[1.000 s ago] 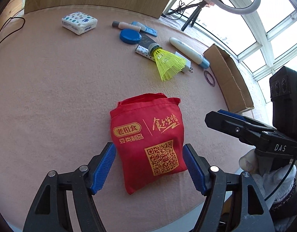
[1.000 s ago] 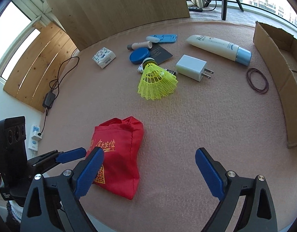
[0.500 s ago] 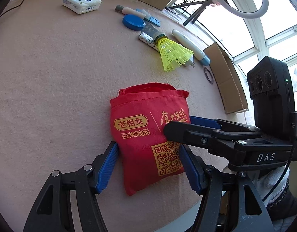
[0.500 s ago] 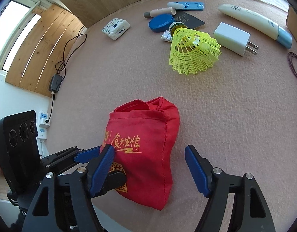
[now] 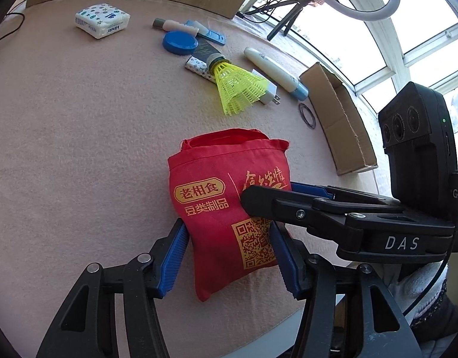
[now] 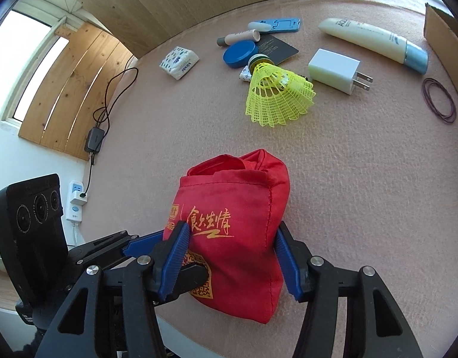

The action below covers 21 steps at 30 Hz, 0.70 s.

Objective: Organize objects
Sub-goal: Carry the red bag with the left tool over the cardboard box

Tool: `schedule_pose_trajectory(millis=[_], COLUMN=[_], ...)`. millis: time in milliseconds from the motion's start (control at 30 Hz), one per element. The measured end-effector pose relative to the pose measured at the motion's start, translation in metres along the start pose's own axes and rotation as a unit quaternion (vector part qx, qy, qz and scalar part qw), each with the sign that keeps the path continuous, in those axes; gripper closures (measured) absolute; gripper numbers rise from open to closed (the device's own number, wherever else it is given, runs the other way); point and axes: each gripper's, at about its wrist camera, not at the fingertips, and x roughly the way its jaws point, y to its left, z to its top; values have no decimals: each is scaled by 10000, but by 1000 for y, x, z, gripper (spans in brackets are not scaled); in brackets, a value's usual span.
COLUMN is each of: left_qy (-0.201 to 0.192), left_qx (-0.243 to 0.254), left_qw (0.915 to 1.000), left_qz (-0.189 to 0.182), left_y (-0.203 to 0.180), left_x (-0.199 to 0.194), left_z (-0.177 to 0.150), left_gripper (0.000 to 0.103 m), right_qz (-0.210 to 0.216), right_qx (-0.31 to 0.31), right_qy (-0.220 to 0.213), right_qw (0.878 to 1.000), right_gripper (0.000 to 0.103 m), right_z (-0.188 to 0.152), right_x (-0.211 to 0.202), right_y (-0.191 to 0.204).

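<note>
Here the step in hand looks to be taking hold of the red bag (image 5: 226, 208) at its lower end with both tools, presumably so its mouth can be opened for the loose items. To do it well, each gripper ought to pinch only cloth, low and near the side seams, and keep off the worktop (image 5: 79, 149) covering; the mouth, which faces away toward the clutter, should stay free and unfolded. The left gripper (image 5: 229, 256) straddles the bag's lower part, its blue pads lying against either side of the fabric, the jaws narrowed to about the bag's width; whether they truly pinch or merely touch I cannot tell. The right gripper (image 6: 231, 256) comes in from the side and brackets the same bag likewise, its pads (image 6: 176, 256) pressed at the cloth edges, and its hold is equally unsure. The two tools cross closely, so care is needed that they do not knock together. The bag lies flat near the worktop's front edge, well apart from the yellow shuttlecock (image 6: 276, 95), white charger (image 6: 333, 70), cream tube (image 6: 369, 38), blue lid (image 6: 239, 55) and tissue pack (image 6: 179, 62) beyond it; a cardboard box (image 5: 339, 122) sits off to the right.
</note>
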Motion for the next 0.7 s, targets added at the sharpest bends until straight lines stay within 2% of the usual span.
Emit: schedule_pose_trajectory(millis=[400, 700], left_qy=[-302, -349], left_qx=[984, 1636], left_qw=[9941, 9844], left_qz=[-350, -545], left_y=[-116, -216], left_x=[5, 52], left_z=[45, 88], left_gripper=[44, 44], right_qz=[-114, -467], right_qx=[379, 701], right_qy=[-1072, -1660], right_qw=[9935, 9825], right_gripper=[49, 49], right_z=[-1, 13], right_x=[-112, -175], right_y=[-57, -125])
